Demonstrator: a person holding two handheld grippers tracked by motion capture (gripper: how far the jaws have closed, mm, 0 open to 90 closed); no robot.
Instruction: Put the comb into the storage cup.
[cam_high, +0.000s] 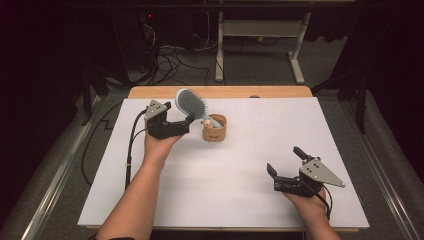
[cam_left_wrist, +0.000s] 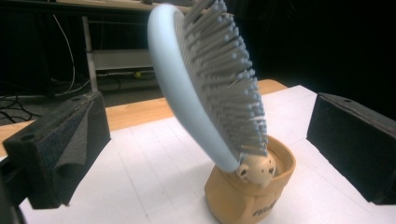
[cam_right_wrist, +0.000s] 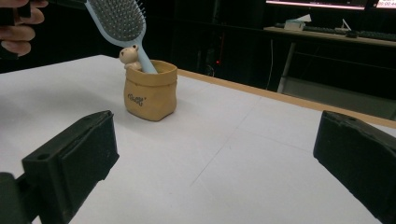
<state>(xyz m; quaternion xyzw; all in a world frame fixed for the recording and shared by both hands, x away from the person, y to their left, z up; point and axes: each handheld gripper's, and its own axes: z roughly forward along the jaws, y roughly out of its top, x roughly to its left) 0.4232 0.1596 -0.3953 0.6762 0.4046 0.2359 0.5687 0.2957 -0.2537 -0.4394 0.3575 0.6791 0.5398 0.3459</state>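
Nearest the person, the right tongs (cam_high: 284, 169) hover low over the front right of the white desk (cam_high: 240, 200), jaws spread wide with nothing between them. In the right gripper view the two black jaws frame bare desk, and the pot (cam_right_wrist: 150, 89) stands well beyond them.

Farther in and to the left, the left tongs (cam_high: 179, 114) are held above the desk, pointing at the pot (cam_high: 214, 128) from just beside it. Their jaws stand wide open and grip nothing; in the left gripper view the brush (cam_left_wrist: 205, 79) rises between them without touching either pad.

The tan pot (cam_left_wrist: 250, 191) sits near the middle of the desk's far part. The pale blue brush (cam_high: 192, 102) stands in it handle down, tilted, its head leaning up and away to the left. A small beige bear figure (cam_right_wrist: 129, 56) perches at the pot's rim, touching the brush.

Beyond the desk's wooden far edge lie cables (cam_high: 170, 62) on the floor and a table frame (cam_high: 260, 40).
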